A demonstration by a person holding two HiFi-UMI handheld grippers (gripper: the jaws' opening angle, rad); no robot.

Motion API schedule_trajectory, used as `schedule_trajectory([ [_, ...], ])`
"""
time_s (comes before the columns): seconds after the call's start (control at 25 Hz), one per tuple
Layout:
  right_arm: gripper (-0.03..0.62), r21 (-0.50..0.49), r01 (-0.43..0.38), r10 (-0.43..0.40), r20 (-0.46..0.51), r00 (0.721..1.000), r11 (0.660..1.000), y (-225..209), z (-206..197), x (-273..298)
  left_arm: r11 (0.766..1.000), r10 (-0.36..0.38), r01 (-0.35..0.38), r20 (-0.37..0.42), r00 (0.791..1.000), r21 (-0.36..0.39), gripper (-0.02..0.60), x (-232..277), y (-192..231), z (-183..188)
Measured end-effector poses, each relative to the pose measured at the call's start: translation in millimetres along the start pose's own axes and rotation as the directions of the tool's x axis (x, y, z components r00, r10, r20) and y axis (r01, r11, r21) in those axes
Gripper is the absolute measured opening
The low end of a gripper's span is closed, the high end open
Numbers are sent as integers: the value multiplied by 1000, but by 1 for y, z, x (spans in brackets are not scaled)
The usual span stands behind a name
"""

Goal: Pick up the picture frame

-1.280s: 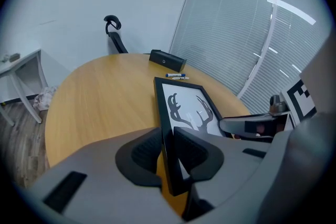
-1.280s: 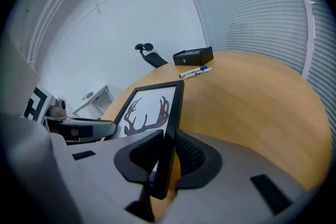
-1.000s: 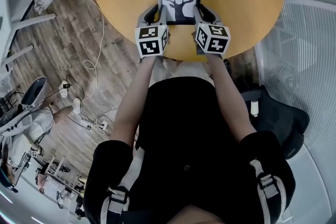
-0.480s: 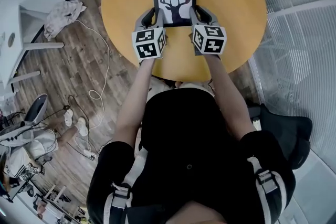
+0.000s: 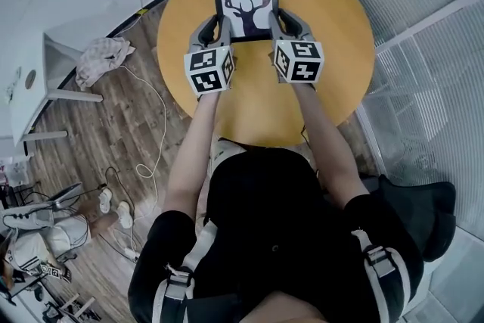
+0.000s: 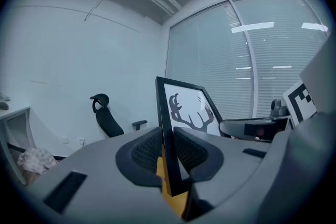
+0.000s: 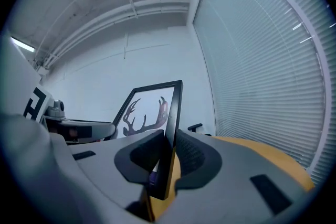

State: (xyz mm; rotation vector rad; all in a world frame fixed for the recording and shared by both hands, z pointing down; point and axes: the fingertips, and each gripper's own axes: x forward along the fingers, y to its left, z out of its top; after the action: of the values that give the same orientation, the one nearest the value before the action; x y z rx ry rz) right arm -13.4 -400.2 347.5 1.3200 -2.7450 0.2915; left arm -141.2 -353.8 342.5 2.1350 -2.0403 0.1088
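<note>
The picture frame (image 5: pixel 244 4), a black frame round a deer-antler print, hangs in the air above the round wooden table (image 5: pixel 302 94), its far edge tilted up. It is held only at its two lower side edges. The left gripper (image 5: pixel 215 28) has its jaws closed narrowly on the left edge, pads pressing both faces. The right gripper (image 5: pixel 279 23) is clamped the same way on the right edge.

The hold looks thin, since only the frame's rim sits between the pads and most of the frame stands out beyond them. If the two hands drift apart, or one twists more than the other, an edge could slide free. The frame would then swing or drop onto the table, and its front pane might crack.

A second ago the frame lay flat on the table near its front edge, with the grippers at the same edges. Now it is well clear of the top, and the table sits lower and smaller in the head view.
</note>
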Motion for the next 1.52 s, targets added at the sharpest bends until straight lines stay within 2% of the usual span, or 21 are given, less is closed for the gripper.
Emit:
schedule_trajectory([
  [0.28,89,-41,-15,19,98,995,999,-13,50,15,999,3,-8,85,996,49,80,20,-5,49],
  [0.48,91,-68,-19,29,147,989,997,-8,64,-1,998,7,-15,130,992,61,80,6,-13,62],
  [1.52,87,-79,-17,27,125,992,997,-10,68,-2,998,-5,0,97,995,60,80,8,-15,62],
])
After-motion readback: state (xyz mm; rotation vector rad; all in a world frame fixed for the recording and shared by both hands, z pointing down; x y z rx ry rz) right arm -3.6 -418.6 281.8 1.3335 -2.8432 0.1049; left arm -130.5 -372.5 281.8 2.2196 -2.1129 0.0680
